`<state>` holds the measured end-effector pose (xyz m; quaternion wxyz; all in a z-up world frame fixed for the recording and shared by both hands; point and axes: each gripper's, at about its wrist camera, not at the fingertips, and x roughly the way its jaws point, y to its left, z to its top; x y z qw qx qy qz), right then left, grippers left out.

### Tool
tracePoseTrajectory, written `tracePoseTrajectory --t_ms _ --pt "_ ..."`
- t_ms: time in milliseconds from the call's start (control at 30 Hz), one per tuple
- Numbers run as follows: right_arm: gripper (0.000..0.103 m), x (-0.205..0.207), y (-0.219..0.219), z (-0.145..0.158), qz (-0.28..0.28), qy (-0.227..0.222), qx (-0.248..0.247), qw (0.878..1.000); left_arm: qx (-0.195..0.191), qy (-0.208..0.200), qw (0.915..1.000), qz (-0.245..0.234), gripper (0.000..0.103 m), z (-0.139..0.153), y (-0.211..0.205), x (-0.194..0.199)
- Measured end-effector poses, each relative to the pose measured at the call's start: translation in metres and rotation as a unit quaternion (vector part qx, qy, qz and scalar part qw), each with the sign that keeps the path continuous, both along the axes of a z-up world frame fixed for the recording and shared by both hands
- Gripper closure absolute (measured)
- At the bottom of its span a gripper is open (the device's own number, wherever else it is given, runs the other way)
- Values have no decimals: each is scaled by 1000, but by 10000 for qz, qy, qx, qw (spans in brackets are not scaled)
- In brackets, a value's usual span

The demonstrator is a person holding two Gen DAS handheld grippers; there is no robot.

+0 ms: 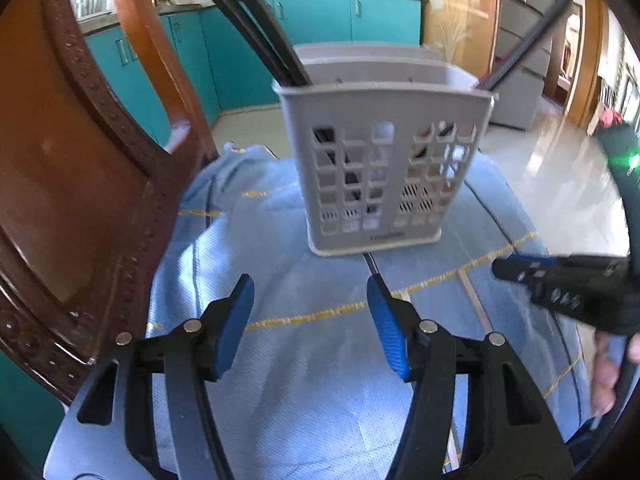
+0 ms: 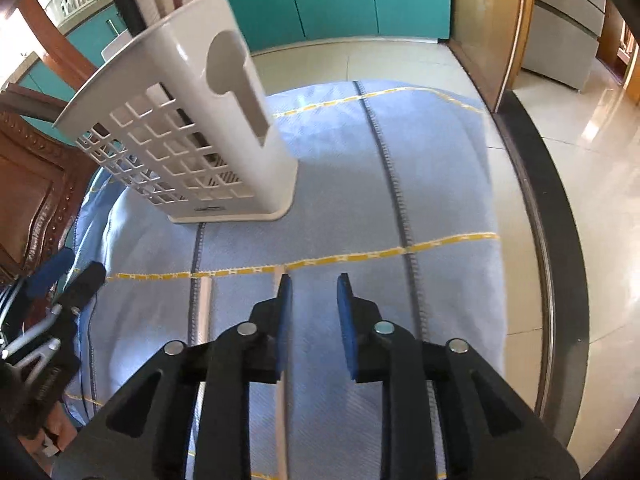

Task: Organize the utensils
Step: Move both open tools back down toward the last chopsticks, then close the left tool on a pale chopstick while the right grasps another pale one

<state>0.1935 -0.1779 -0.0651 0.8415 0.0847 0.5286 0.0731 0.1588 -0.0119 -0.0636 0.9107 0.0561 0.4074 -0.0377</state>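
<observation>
A white perforated utensil holder (image 1: 384, 168) stands upright on a light blue cloth (image 1: 304, 368) with yellow stitched lines, which covers a round glass table (image 2: 532, 216). In the left wrist view the holder sits at the far middle of the cloth, and long black utensil handles (image 1: 256, 20) lean out of its left compartment toward the upper left; a further dark handle (image 1: 524, 44) rises from its right end toward the upper right. The tools' heads are hidden inside the holder, so their kind cannot be told.

The left gripper (image 1: 312, 312) hovers over the near part of the cloth, its jaws spread wide with nothing between the blue pads (image 1: 234, 320). The right gripper (image 2: 312, 292) hovers near the cloth's middle, to the right of the holder and nearer than it; its jaws stand moderately apart and empty. From the left wrist view the right gripper appears at the right edge, well apart from the holder, with the fingers of the person's hand (image 1: 604, 368) showing below it.

A carved brown wooden chair (image 1: 68, 184) stands at the table's left side. Teal kitchen cabinets (image 1: 320, 20) line the far wall above a pale tiled floor (image 2: 600, 152)
</observation>
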Motion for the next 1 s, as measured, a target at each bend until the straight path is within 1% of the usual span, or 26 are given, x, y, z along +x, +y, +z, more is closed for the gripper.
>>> tracePoseTrajectory --t_ms 33,167,233,333,433,633,700,800,867,1000 --pt "76 3 0 -1 -6 -1 -40 10000 -28 99 9999 -56 43 -4 -3 1" --pt "76 -4 -11 3 8 -13 -192 9998 -391 620 9970 -266 43 -22 -10 3" --pt "76 0 -11 2 0 -13 -256 9997 -412 728 9960 -306 43 -27 -14 3" --pt "75 0 -7 0 33 -25 -277 9996 -327 801 9957 -344 43 -33 -20 2" --pt "71 -2 -8 3 42 -41 -285 9996 -270 845 9954 -354 43 -37 -21 2" --pt "68 -5 -5 4 112 -27 -347 9993 -171 929 9949 -348 43 -41 -21 3" --pt "67 -5 -3 3 125 -3 -372 9992 -122 993 9943 -359 43 -47 -24 4" --pt "66 -4 -4 1 121 16 -364 9993 -187 1152 9923 -413 43 -54 -25 8" --pt "63 -4 -5 2 123 2 -342 9993 -258 1272 9906 -438 43 -62 -24 12" --pt "62 -4 -3 1 132 20 -360 9993 -193 1273 9907 -439 41 -66 -26 11"
